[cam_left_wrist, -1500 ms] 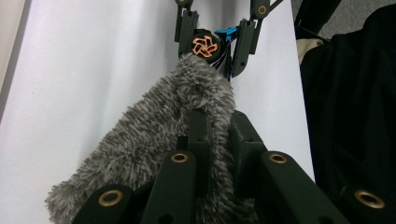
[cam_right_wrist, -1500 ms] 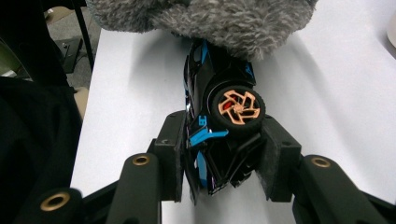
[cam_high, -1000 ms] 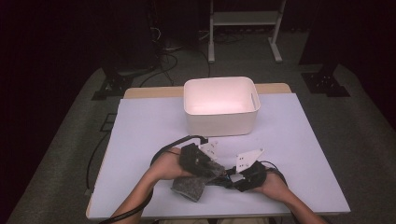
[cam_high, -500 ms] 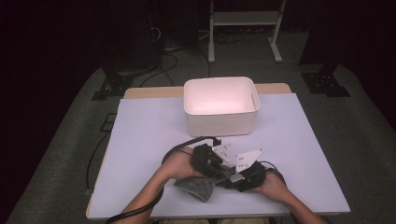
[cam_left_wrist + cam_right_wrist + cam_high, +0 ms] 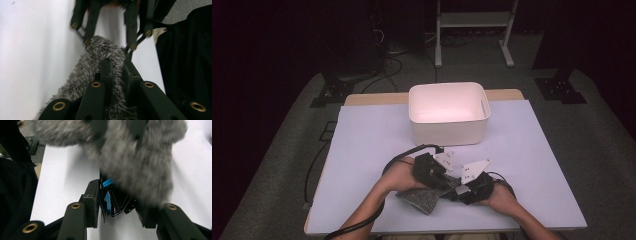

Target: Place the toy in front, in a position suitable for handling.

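L gripper [image 5: 116,75]: black jaws nearly closed, pinching a fold of the grey furry cloth [image 5: 100,65] between them; long shaggy pile spills out on both sides of the jaws. R gripper [image 5: 120,212]: black jaws stand apart, w/ small dark pieces and a bright blue strip between them; fuzzy cloth [image 5: 135,157] hangs blurred just above and in front. Can't tell if the jaws grip anything.

High view: both grippers, L [image 5: 432,172] and R [image 5: 474,187], meet tip to tip near the worktop's near edge, roughly mid-width. Cloth [image 5: 422,197] lies crumpled under and beside them, a dark grey, soft, irregular wedge touching the pale lavender worktop [image 5: 367,135], which looks smooth and matte. Grey three-cornered plates sit on top of each gripper; black cable loops off the L one.

Farther out: white rectangular tub [image 5: 448,112], smooth plastic, rounded corners, open top, near the far edge at centre, well apart from the cloth.
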A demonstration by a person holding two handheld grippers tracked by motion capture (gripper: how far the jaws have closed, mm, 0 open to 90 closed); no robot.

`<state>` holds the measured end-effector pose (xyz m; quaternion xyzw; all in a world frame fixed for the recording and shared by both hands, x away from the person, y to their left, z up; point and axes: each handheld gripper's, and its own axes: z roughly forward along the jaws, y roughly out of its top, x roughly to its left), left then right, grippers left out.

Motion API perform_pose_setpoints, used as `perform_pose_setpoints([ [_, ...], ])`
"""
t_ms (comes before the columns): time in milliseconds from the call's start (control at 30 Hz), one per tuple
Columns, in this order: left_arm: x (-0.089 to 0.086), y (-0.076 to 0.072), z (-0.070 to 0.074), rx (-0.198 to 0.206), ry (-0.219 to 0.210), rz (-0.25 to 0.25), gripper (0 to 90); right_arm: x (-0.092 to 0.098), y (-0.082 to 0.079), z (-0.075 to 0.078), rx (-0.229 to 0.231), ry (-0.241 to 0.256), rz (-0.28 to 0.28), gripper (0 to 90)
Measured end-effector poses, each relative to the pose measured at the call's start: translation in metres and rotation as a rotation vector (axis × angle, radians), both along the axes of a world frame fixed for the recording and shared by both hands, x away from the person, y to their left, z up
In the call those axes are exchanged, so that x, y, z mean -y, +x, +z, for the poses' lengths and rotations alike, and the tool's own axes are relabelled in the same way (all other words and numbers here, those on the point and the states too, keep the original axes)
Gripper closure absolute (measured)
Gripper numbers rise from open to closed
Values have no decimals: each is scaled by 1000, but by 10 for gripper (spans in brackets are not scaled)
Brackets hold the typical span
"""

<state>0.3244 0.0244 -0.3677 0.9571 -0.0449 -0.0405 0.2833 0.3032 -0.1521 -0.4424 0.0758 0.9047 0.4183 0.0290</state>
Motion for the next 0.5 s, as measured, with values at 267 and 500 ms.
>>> perform_pose_setpoints([
  [267,-3,0,1,16,16,9,809,0,0,0,1,1,-2,570],
  [500,-36,5,3,28,48,84,809,-1,-1,0,11,-9,3,570],
])
